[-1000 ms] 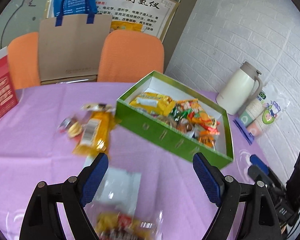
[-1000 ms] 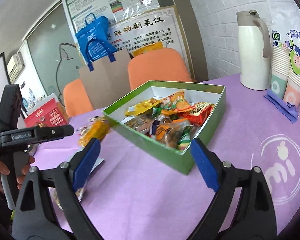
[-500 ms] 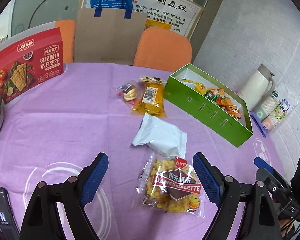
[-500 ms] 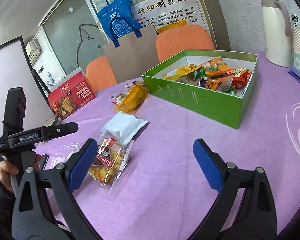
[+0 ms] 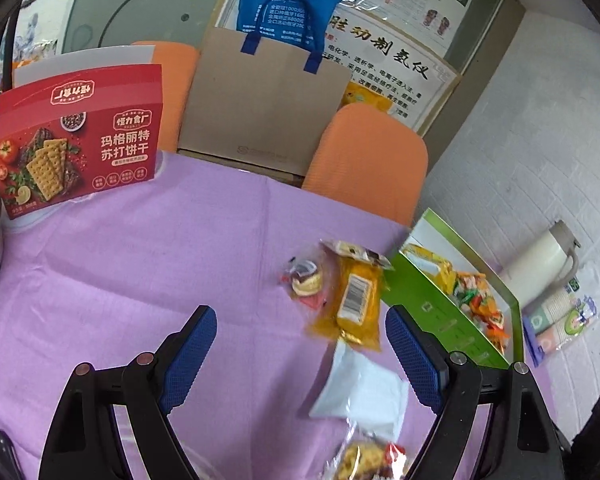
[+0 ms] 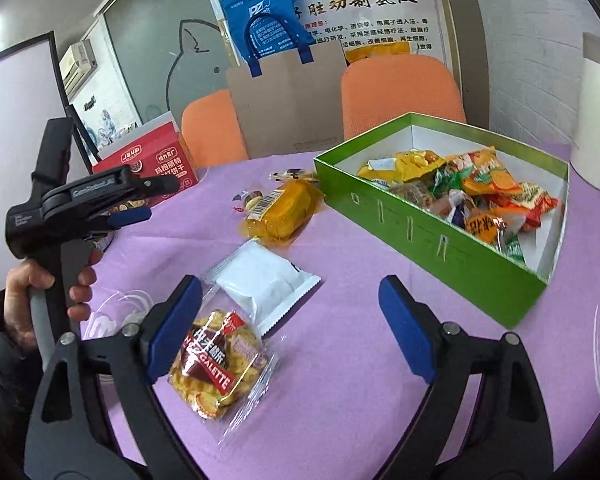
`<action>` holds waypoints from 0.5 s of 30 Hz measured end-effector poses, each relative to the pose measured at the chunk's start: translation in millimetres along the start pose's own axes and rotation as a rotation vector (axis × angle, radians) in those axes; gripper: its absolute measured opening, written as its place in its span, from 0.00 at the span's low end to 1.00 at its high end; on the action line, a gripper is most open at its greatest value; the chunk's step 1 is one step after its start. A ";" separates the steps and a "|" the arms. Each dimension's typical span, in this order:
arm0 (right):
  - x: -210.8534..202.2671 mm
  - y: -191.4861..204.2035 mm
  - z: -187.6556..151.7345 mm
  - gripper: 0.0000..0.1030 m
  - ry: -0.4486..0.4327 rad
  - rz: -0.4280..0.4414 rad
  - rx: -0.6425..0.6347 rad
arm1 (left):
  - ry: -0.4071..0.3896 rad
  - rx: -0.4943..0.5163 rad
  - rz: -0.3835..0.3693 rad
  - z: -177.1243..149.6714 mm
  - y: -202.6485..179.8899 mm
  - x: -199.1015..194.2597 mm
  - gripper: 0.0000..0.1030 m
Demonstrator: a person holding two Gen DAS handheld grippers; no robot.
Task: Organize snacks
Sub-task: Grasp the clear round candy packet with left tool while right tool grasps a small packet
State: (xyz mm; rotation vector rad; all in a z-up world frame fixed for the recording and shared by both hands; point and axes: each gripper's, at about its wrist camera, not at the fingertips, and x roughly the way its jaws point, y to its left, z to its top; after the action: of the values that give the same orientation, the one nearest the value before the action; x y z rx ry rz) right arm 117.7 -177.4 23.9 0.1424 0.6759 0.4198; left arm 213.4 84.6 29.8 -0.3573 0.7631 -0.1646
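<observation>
Nearest the right gripper [image 6: 290,328] lies a clear galette packet [image 6: 216,364], flat on the purple-covered bench [image 6: 340,400], just beside the gripper's left pad and partly behind it. The jaws stand wide apart and hold nothing; no pad visibly presses on the packet. The left gripper [image 5: 302,356] is likewise spread wide and empty, raised above the cloth and held up by a hand [image 6: 40,296] at the left of the right wrist view.

Touching the galette packet's far end is a white pouch [image 6: 266,284], also flat. Beyond that, near it but apart, sits a yellow packet [image 6: 282,212] with its barcode up, and a small wrapped sweet [image 6: 252,200] just beside it. These four loose snacks appear to be the ones not yet sorted, strung in a line leading toward the green box [image 6: 420,232], which stands open-topped to the right and already carries a heap of bright wrappers; the yellow packet's end lies close to its corner.

Farther back stand a red cracker box [image 5: 76,140] upright, a brown paper bag [image 5: 268,104] between two orange chairs [image 5: 372,160], and a cream jug [image 5: 540,264] by the wall.
</observation>
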 end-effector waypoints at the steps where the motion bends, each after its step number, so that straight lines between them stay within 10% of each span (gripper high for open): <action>1: 5.5 0.9 8.5 0.82 0.009 0.003 -0.026 | 0.005 -0.009 0.008 5.5 1.4 11.1 0.85; 5: 28.1 4.6 44.7 0.81 0.033 0.032 -0.126 | 0.072 -0.072 -0.029 19.2 9.4 61.1 0.83; 15: 114.4 20.8 116.0 0.81 0.186 0.036 -0.399 | 0.181 -0.038 -0.076 12.4 7.9 128.4 0.40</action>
State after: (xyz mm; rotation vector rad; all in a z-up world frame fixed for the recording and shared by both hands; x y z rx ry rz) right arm 264.4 -109.5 53.2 -0.2653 0.7590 0.5992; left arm 313.8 60.0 -47.7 -0.4118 0.9326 -0.2570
